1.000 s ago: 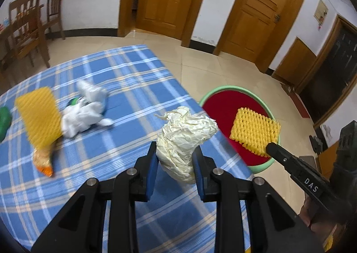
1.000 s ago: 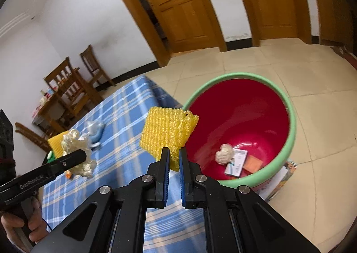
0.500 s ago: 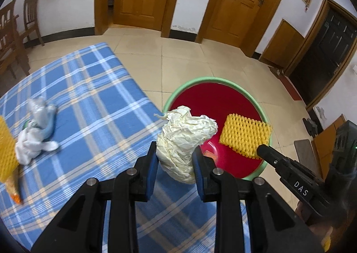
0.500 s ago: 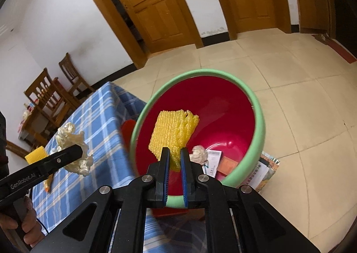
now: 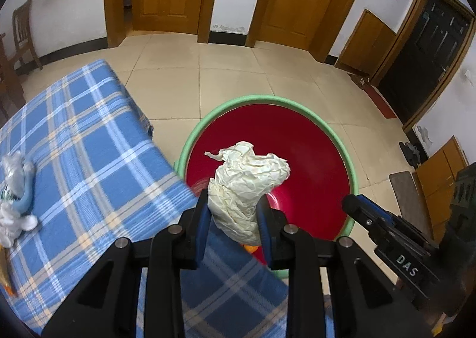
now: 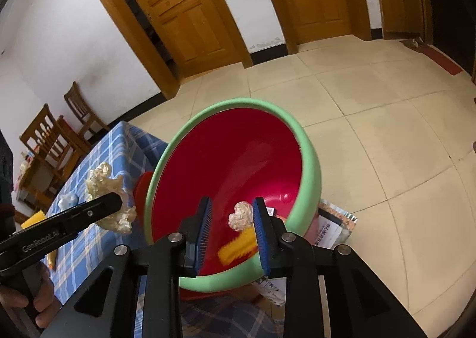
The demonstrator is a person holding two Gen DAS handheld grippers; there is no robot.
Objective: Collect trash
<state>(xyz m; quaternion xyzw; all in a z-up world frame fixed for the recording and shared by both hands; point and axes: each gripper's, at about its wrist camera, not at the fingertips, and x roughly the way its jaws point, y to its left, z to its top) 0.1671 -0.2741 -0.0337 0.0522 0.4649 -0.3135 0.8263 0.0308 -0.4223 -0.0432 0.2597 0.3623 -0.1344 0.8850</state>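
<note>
My left gripper [image 5: 233,213] is shut on a crumpled cream paper wad [image 5: 247,180], held over the near edge of the red basin with a green rim [image 5: 342,144]; the wad also shows in the right wrist view [image 6: 110,201]. My right gripper [image 6: 232,224] is open and empty above the basin [image 6: 309,171]. The yellow foam net [image 6: 238,245] lies blurred inside the basin beside a small crumpled ball [image 6: 241,214] and paper scraps.
The blue plaid tablecloth [image 5: 74,159] lies to the left with a white and blue plastic wrapper [image 5: 15,195] on it. Another yellow net [image 6: 34,217] sits on the table. Magazines [image 6: 333,227] lie under the basin. Wooden chairs [image 6: 56,135] and doors stand behind.
My right gripper has opened and the yellow foam net has dropped into the basin. My left gripper has carried the paper wad rightward, over the basin's edge.
</note>
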